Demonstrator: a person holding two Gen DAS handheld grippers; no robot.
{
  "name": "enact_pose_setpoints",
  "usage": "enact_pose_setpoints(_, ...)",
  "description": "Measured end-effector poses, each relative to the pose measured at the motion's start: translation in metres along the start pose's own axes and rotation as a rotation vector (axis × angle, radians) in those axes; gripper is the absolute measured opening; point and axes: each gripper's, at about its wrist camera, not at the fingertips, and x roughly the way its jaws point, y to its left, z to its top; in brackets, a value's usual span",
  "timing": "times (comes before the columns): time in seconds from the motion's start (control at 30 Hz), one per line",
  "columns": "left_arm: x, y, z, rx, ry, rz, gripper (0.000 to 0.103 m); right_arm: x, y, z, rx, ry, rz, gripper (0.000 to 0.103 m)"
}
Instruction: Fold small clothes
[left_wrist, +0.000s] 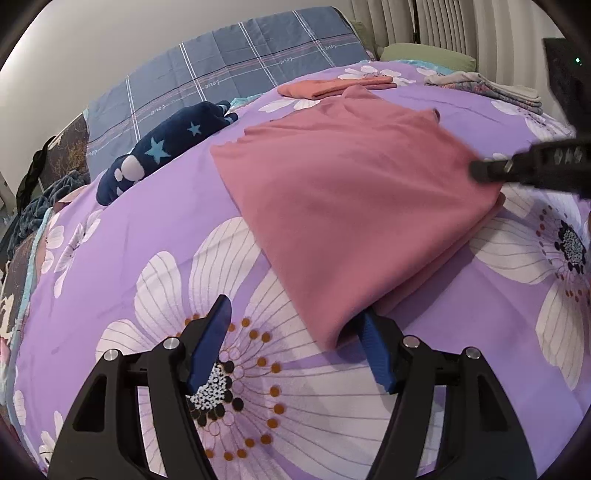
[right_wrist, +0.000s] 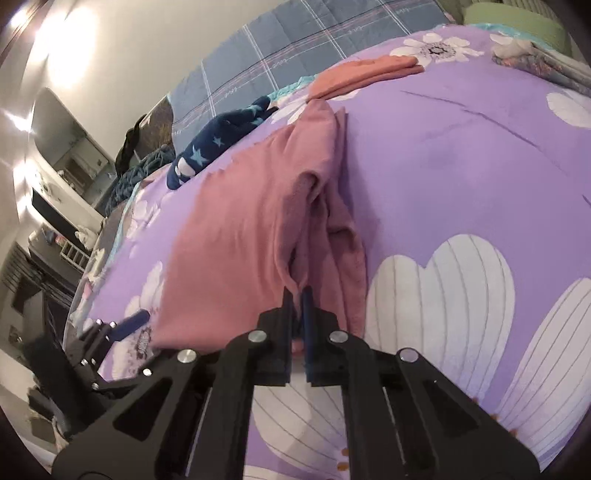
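A pink garment (left_wrist: 351, 199) lies folded in layers on the purple floral bedspread (left_wrist: 147, 229). My left gripper (left_wrist: 295, 332) is open at the garment's near corner, its right finger (left_wrist: 373, 343) against the cloth edge and nothing clamped. My right gripper (right_wrist: 297, 299) is shut on a bunched edge of the pink garment (right_wrist: 240, 240) and holds it slightly raised. The right gripper also shows in the left wrist view (left_wrist: 484, 170) at the garment's right edge. The left gripper's blue finger (right_wrist: 135, 319) shows in the right wrist view at the garment's left corner.
A folded orange garment (left_wrist: 332, 86) lies at the far side of the bed. A stack of folded clothes (left_wrist: 491, 88) sits far right. A navy star-print plush item (left_wrist: 162, 151) lies far left by a blue plaid quilt (left_wrist: 229, 77). Furniture (right_wrist: 55, 206) stands beyond the bed's left edge.
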Motion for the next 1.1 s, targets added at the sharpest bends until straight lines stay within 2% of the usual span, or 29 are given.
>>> enact_pose_setpoints(0.07, 0.0, 0.005, -0.005, 0.006, 0.012, 0.013, 0.07, -0.005, -0.007, -0.001, -0.007, 0.005, -0.002, 0.004)
enact_pose_setpoints(0.13, 0.0, 0.012, -0.009, -0.019, 0.016, -0.01, 0.07, 0.008, -0.015, -0.005, 0.001, 0.097, -0.004, 0.004)
enact_pose_setpoints(0.17, -0.001, 0.015, -0.01, -0.035, 0.018, -0.024, 0.07, 0.013, -0.016, -0.006, -0.003, 0.114, -0.019, 0.005)
enact_pose_setpoints(0.23, -0.003, 0.018, -0.01, -0.039, 0.019, -0.037, 0.068, 0.009, -0.016, -0.005, -0.008, 0.101, -0.004, 0.008)
enact_pose_setpoints(0.27, -0.007, 0.018, -0.011, -0.033, 0.02, -0.047, 0.062, 0.002, -0.014, -0.002, -0.01, 0.078, 0.013, 0.016)
enact_pose_setpoints(0.3, -0.009, 0.018, -0.012, -0.026, 0.022, -0.064, 0.051, -0.006, -0.012, 0.002, -0.025, 0.043, 0.03, 0.02)
enact_pose_setpoints(0.33, -0.015, 0.019, -0.012, -0.026, 0.029, -0.108, 0.043, -0.012, -0.007, 0.006, -0.048, 0.014, 0.034, 0.02)
enact_pose_setpoints(0.4, -0.026, 0.024, -0.01, -0.05, 0.024, -0.191, 0.012, -0.021, 0.003, 0.014, -0.108, -0.028, 0.048, 0.018)
enact_pose_setpoints(0.47, -0.042, 0.028, -0.003, -0.087, -0.022, -0.298, 0.003, -0.02, 0.014, 0.018, -0.159, -0.028, 0.092, 0.012)
enact_pose_setpoints(0.5, -0.046, 0.029, 0.003, -0.101, -0.055, -0.339, 0.003, -0.015, 0.019, 0.019, -0.174, -0.018, 0.105, 0.011)
enact_pose_setpoints(0.57, -0.043, 0.026, 0.013, -0.11, -0.091, -0.373, 0.003, -0.001, 0.025, 0.017, -0.201, 0.006, 0.1, 0.009)
enact_pose_setpoints(0.6, -0.034, 0.021, 0.016, -0.106, -0.082, -0.37, 0.003, 0.007, 0.025, 0.016, -0.208, 0.019, 0.071, 0.009)
enact_pose_setpoints(0.67, -0.007, 0.011, 0.015, -0.083, -0.003, -0.346, 0.003, 0.034, 0.019, 0.011, -0.217, 0.094, -0.1, 0.009)
enact_pose_setpoints(0.7, 0.012, 0.004, 0.008, -0.052, 0.057, -0.317, 0.004, 0.039, 0.013, 0.007, -0.216, 0.112, -0.137, 0.0)
enact_pose_setpoints(0.77, 0.015, 0.002, 0.0, -0.043, 0.008, -0.318, 0.004, 0.038, 0.01, 0.002, -0.23, 0.101, -0.147, 0.0)
enact_pose_setpoints(0.83, 0.011, 0.005, 0.002, -0.061, 0.025, -0.335, 0.004, 0.032, 0.02, 0.005, -0.279, 0.103, -0.18, 0.001)
enact_pose_setpoints(0.87, 0.01, 0.007, 0.004, -0.069, 0.033, -0.342, 0.004, 0.027, 0.022, 0.007, -0.275, 0.102, -0.154, 0.004)
enact_pose_setpoints(0.9, 0.007, 0.007, 0.007, -0.067, 0.035, -0.346, 0.004, 0.019, 0.022, 0.015, -0.247, 0.095, -0.083, 0.007)
enact_pose_setpoints(0.97, -0.005, 0.01, 0.014, -0.056, -0.027, -0.353, 0.004, 0.009, 0.024, 0.032, -0.225, 0.067, -0.032, 0.011)
enact_pose_setpoints(1.07, -0.021, 0.018, 0.033, -0.064, -0.123, -0.354, 0.004, 0.003, 0.029, 0.067, -0.274, -0.034, -0.051, 0.036)
enact_pose_setpoints(1.1, -0.023, 0.023, 0.041, -0.085, -0.146, -0.337, 0.004, 0.01, 0.029, 0.082, -0.292, -0.05, -0.063, 0.037)
